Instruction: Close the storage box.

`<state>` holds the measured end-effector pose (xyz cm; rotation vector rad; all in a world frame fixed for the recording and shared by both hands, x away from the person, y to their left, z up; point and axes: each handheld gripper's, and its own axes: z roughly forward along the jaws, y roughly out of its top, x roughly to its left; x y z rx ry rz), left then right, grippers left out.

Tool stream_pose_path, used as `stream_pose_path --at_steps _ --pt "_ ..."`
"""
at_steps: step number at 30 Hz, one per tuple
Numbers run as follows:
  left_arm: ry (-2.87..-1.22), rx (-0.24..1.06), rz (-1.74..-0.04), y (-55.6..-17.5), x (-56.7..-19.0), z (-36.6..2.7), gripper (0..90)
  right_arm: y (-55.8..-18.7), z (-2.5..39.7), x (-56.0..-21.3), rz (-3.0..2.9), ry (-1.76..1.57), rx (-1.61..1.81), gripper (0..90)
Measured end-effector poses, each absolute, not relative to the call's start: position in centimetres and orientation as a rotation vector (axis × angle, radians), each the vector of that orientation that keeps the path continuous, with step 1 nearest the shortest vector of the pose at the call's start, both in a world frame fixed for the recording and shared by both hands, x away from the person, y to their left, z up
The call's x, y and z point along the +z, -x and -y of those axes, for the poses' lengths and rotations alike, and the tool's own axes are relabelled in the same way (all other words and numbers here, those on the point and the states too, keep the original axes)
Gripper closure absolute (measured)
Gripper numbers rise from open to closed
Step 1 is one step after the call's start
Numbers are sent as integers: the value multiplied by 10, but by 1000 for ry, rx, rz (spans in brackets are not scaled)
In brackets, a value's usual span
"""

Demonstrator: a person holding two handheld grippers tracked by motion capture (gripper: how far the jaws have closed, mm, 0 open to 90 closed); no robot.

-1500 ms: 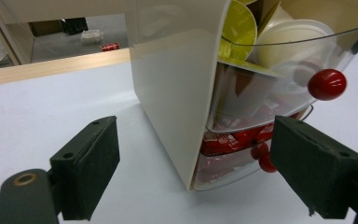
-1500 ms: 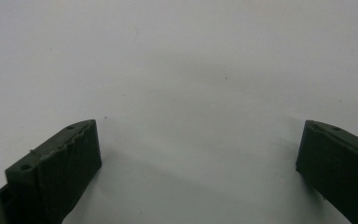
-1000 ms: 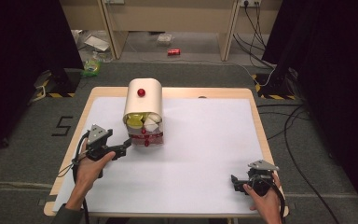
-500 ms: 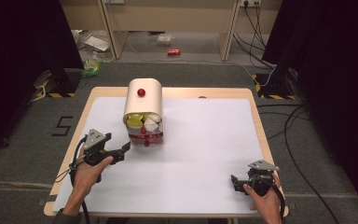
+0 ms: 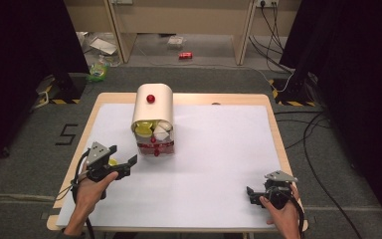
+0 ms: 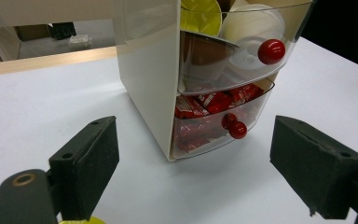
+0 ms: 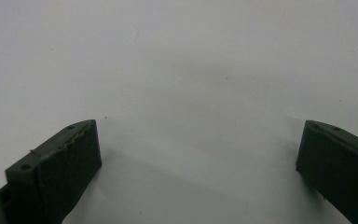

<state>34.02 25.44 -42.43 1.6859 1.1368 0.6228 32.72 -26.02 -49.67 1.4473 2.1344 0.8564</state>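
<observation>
A cream drawer cabinet [image 5: 151,112] [image 6: 144,70] stands at the table's back left, with a red knob [image 5: 150,98] on top. Its upper clear drawer [image 6: 235,51] holds yellow, white and brown capsules. The lower clear drawer [image 6: 214,126] holds red packets, and each drawer has a red knob. My left gripper [image 5: 123,157] [image 6: 196,151] is open, a short way in front of the cabinet and left of it, its jaws pointing at the drawers. My right gripper [image 5: 250,195] [image 7: 198,154] is open over bare white table near the front right.
The white table top [image 5: 219,149] has a wooden rim [image 5: 273,129]. A small yellow thing [image 5: 112,162] [image 6: 80,220] lies under the left gripper. Cables and litter lie on the floor beyond the table.
My left gripper has drawn back slightly toward the near edge, away from the cabinet. The right gripper has stayed put.
</observation>
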Motion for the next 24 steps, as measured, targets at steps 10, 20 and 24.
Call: stream_pose_path --at_steps 10,20,24 --pt "-1695 612 -1130 -332 -431 -254 151 -327 260 -497 -2135 -1448 856 2" --pt "-1707 607 -1124 -326 -437 -253 151 -327 260 -497 -2135 -1449 857 2" --pt "-1722 597 -1117 -324 -441 -252 151 -327 260 -497 -2134 -1449 857 2"
